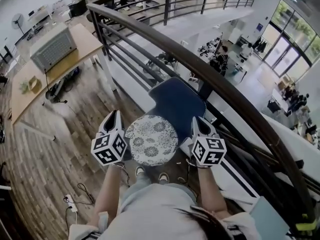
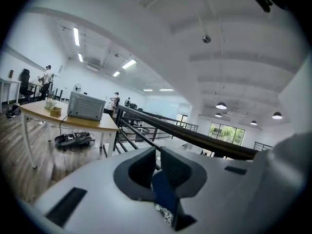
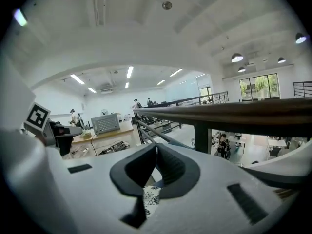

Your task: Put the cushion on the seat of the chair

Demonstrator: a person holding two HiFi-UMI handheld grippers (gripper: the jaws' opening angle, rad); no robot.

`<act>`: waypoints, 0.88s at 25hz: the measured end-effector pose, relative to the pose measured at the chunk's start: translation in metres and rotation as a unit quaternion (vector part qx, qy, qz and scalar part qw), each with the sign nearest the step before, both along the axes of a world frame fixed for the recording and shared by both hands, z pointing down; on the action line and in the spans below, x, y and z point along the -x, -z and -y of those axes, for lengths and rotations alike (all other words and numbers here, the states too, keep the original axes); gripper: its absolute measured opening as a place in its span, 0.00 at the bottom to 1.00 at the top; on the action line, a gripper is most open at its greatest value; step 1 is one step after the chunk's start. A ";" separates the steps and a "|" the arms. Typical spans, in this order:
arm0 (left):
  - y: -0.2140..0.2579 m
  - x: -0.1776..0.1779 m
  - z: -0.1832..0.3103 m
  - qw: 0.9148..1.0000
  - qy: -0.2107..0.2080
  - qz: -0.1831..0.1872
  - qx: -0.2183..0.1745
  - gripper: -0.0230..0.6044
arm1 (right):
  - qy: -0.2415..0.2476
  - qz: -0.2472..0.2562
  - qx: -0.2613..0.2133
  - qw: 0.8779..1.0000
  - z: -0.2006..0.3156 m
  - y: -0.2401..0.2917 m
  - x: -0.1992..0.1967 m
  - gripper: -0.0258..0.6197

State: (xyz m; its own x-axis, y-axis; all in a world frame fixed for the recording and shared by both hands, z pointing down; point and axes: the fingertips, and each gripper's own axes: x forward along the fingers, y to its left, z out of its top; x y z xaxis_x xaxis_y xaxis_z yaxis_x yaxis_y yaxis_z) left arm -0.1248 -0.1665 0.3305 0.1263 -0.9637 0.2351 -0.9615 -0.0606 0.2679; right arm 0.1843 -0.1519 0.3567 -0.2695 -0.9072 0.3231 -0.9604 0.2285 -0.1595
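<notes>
Wood floor point(image 1: 55, 154), grippers point(image 1: 115, 115) point(image 1: 197, 121) level, seemingly closed

One cushion point(image 1: 151, 140), one chair point(image 1: 177, 101), one table point(image 1: 82, 40), two grippers point(image 1: 114, 115) point(image 1: 198, 121).

Blue chair point(image 1: 178, 102) on wooden floor point(image 1: 55, 154)
A round patterned cushion point(image 1: 151, 140) is carried on its seat; a table point(image 1: 84, 38) is stood at ten o'clock.

Cushion point(image 1: 151, 140): white with a grey floral print. Chair point(image 1: 177, 104) seat: dark blue. Left tongs point(image 1: 114, 116) and right tongs point(image 1: 201, 124): white bodies, black-and-white square markers. Floor point(image 1: 50, 159): brown wood-grain planks. Desk point(image 1: 86, 40): light wood top.
</notes>
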 end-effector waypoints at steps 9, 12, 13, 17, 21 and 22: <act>0.012 0.012 0.034 1.000 -0.011 0.018 0.004 0.08 | -0.067 -0.003 -0.025 0.997 0.025 0.028 -0.042 0.05; 0.008 0.010 0.044 1.000 -0.019 0.022 0.010 0.08 | -0.077 0.000 -0.024 0.997 0.029 0.025 -0.046 0.05; 0.006 0.009 0.048 0.999 -0.023 0.026 0.012 0.08 | -0.079 0.000 -0.024 0.997 0.031 0.023 -0.045 0.05; 0.002 0.003 0.059 0.999 -0.043 0.025 0.016 0.08 | -0.083 0.002 -0.019 0.996 0.038 0.021 -0.040 0.05; 0.001 -0.002 0.063 0.998 -0.056 0.021 0.019 0.07 | -0.077 -0.003 -0.017 0.997 0.038 0.022 -0.037 0.05; -0.001 -0.003 0.063 0.998 -0.057 0.020 0.020 0.07 | -0.075 -0.004 -0.017 0.997 0.038 0.022 -0.035 0.05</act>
